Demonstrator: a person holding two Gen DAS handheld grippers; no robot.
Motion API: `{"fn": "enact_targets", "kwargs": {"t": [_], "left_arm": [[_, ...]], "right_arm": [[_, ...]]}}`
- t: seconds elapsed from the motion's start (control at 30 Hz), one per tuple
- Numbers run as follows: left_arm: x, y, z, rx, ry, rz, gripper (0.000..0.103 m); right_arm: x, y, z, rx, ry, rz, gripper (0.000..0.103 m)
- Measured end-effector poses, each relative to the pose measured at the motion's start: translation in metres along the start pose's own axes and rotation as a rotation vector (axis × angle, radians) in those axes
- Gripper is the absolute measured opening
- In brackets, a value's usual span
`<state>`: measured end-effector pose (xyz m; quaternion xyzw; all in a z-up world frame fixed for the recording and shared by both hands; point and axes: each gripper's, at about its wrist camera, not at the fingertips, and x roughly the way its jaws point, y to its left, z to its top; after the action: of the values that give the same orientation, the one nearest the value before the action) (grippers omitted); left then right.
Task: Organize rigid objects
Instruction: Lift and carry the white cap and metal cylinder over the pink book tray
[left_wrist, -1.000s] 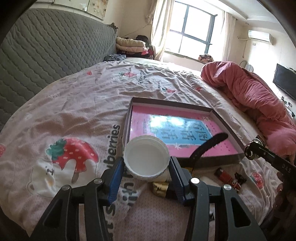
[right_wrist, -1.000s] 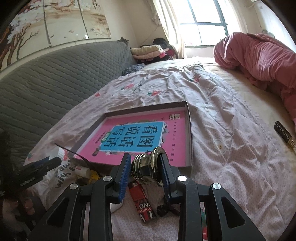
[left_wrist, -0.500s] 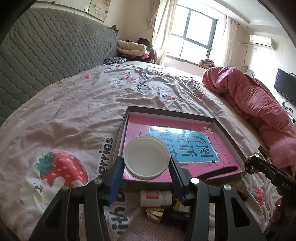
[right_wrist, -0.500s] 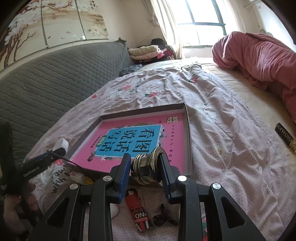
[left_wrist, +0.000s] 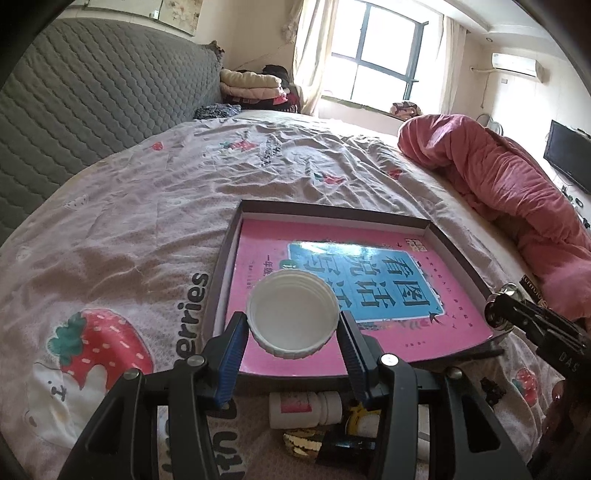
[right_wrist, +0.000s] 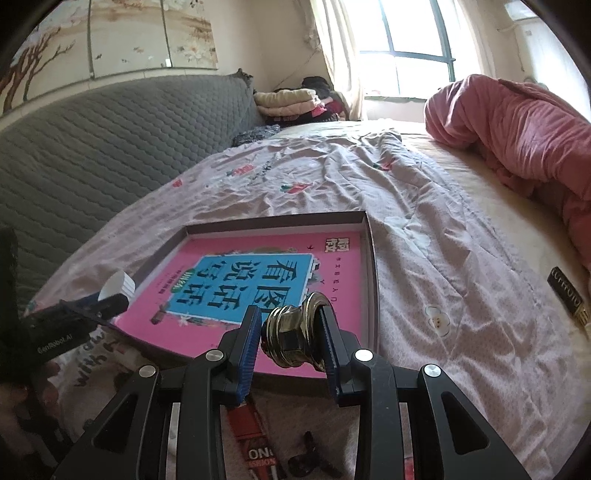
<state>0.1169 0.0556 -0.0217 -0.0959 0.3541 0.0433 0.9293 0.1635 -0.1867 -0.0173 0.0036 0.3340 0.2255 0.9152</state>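
Left gripper (left_wrist: 292, 325) clamped on a round white plastic screw lid (left_wrist: 291, 316), open side facing the camera, blue pads pressing its ribbed rim from both sides; the lid is held above the near left part of a shallow dark-rimmed cardboard box tray (left_wrist: 458, 254) whose floor is covered by a pink book with a blue title panel (left_wrist: 362, 273). Right gripper (right_wrist: 290, 334) clamped on a shiny brass-coloured metal threaded fitting with a hex collar (right_wrist: 293, 332), held over the near edge of the same tray (right_wrist: 371, 266). The tray lies on a pale pink bedsheet printed with strawberries (left_wrist: 122, 236). On the sheet just in front of the tray: a small white pill bottle with a pink label (left_wrist: 304, 404) lying on its side, a red lighter with white lettering (right_wrist: 255, 439), and a small dark clip-like piece (right_wrist: 308, 456) beside it. A crumpled pink quilt (left_wrist: 509, 184) is heaped at the far right of the bed, well apart from the tray. A grey quilted headboard (right_wrist: 92, 147) runs along the left.
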Motion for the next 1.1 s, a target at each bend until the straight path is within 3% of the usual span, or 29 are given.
{"fn": "enact_targets", "kwargs": {"t": [0.2,0.63,1.1], "left_arm": [[0.013,0.001,0.000,-0.007,0.028,0.002,0.050],[0.025,0.004,-0.004,-0.006,0.060,0.003,0.050],[0.029,0.001,-0.005,0.031,0.070,0.027,0.050]], "right_arm": [[0.012,0.001,-0.001,-0.046,0.028,-0.051,0.032],[0.026,0.010,-0.005,-0.118,0.080,-0.079,0.032],[0.031,-0.003,-0.006,-0.068,0.120,-0.101,0.034]]}}
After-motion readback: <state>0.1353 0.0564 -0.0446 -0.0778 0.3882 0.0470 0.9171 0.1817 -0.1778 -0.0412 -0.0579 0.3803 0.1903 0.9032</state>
